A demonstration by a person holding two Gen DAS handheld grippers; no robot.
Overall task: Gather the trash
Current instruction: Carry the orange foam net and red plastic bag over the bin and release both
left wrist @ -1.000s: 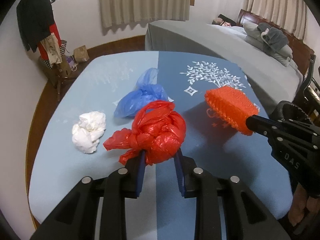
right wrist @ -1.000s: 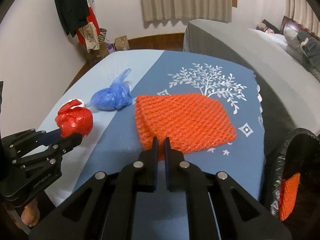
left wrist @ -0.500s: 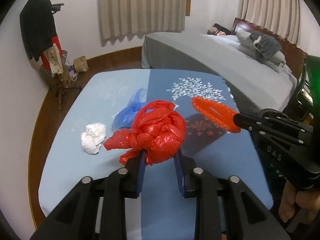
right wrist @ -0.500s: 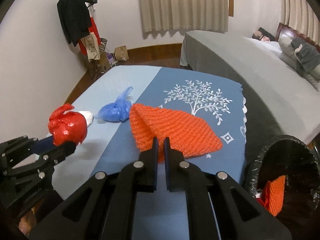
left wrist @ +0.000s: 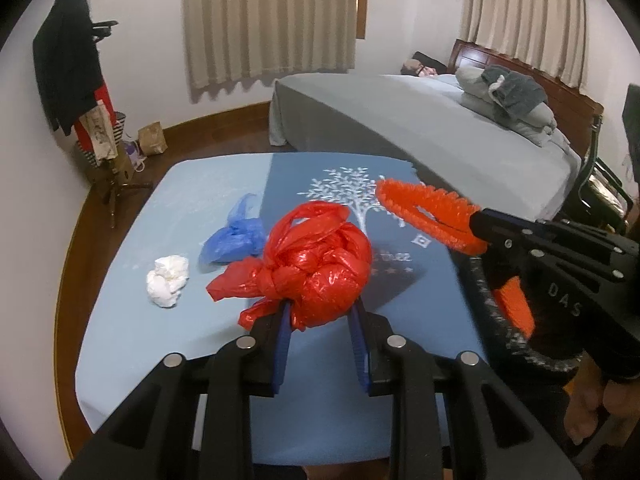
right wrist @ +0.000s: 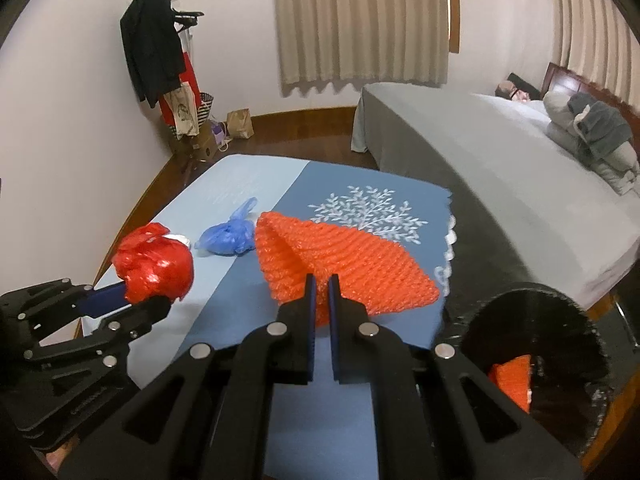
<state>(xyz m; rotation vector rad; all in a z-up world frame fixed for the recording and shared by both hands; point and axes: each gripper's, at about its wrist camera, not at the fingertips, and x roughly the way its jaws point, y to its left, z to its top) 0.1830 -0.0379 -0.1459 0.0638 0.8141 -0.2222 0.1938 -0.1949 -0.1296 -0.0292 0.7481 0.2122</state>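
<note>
My left gripper (left wrist: 320,312) is shut on a knotted red plastic bag (left wrist: 316,260), held up above the blue table (left wrist: 132,320); the same red plastic bag (right wrist: 154,266) shows at the left of the right wrist view. My right gripper (right wrist: 322,284) is shut on an orange foam net sleeve (right wrist: 348,264), lifted off the table; from the left wrist the orange foam net sleeve (left wrist: 432,216) appears edge-on. A crumpled blue plastic bag (left wrist: 236,236) and a white tissue wad (left wrist: 168,280) lie on the table. The black-lined trash bin (right wrist: 560,360) at the right holds another orange piece (right wrist: 514,380).
A grey-covered bed (right wrist: 500,152) with folded bedding (right wrist: 592,132) stands beyond the table's right side. A coat rack (left wrist: 76,92) with clothes and bags stands at the far left wall. A hand (left wrist: 588,412) holds the right gripper's handle by the bin.
Both grippers have risen with their loads, so the table looks smaller and further below. The orange sleeve came off the table and hangs folded. The bin has come further into view.
</note>
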